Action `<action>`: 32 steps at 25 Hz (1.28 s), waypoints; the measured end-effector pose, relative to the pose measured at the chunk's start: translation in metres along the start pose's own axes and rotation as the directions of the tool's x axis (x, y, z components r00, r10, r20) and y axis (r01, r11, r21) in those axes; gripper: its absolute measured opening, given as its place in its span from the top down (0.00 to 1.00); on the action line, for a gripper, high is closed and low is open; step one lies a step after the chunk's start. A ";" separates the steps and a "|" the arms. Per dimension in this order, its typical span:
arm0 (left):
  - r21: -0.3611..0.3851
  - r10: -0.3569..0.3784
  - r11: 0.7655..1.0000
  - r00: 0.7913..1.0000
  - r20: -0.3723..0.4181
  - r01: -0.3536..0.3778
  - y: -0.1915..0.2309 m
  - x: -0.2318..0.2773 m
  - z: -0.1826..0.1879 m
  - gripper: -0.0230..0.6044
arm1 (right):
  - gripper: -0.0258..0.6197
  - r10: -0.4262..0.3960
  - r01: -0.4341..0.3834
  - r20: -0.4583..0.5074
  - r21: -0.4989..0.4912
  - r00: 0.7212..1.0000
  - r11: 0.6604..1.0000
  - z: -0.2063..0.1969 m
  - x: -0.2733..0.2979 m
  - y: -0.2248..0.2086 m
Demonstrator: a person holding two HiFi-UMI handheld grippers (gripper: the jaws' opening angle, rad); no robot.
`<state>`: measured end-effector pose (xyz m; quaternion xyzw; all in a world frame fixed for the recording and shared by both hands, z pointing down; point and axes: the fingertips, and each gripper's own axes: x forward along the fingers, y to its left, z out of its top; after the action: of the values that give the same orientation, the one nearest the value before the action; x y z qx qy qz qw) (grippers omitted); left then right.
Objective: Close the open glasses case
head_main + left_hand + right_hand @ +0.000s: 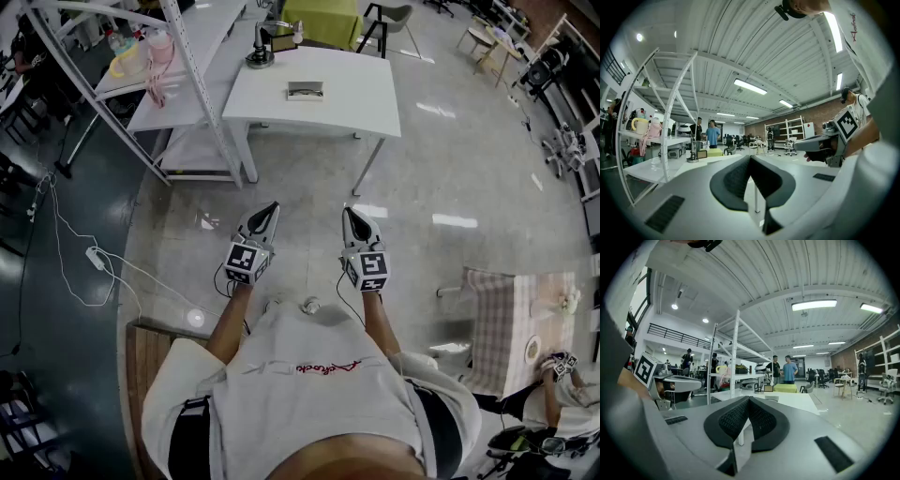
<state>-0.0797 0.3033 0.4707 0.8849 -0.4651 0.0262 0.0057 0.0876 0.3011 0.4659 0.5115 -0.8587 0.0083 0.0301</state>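
The person stood on the glossy grey floor (450, 169) well short of the white table (366, 108), holding both grippers level and side by side, pointed toward it. The left gripper (271, 208) had its jaws pressed together with nothing between them; in its own view the 2 dark pads met at a point. The right gripper (348, 213) likewise had its jaws closed on nothing. The glasses case (305, 91) lay near the middle of the table, well apart from both grippers, and it was too small to tell how its lid stood. A dark stand (260, 49) stood at the table's far left corner. A white shelving rack (197, 70) stood just beside the table on the left. 2 people (783, 369) stood far behind the table.
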 end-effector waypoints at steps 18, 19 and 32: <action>0.004 0.016 1.000 1.000 -0.013 -0.016 -0.034 0.011 -0.007 0.93 | 0.92 0.078 -0.078 0.000 -0.030 0.997 0.997 -0.007 -0.010 -0.005; 0.002 0.019 1.000 1.000 -0.014 -0.018 -0.036 0.011 -0.007 0.93 | 0.92 0.079 -0.079 0.001 -0.030 0.997 0.996 -0.007 -0.011 -0.007; 0.005 0.025 1.000 1.000 0.001 -0.025 -0.032 0.043 -0.005 0.93 | 0.92 0.092 -0.091 0.021 -0.044 0.996 0.995 -0.005 0.009 -0.027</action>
<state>-0.0297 0.2863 0.4785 0.8791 -0.4759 0.0273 0.0028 0.1072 0.2808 0.4713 0.4711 -0.8814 -0.0148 0.0310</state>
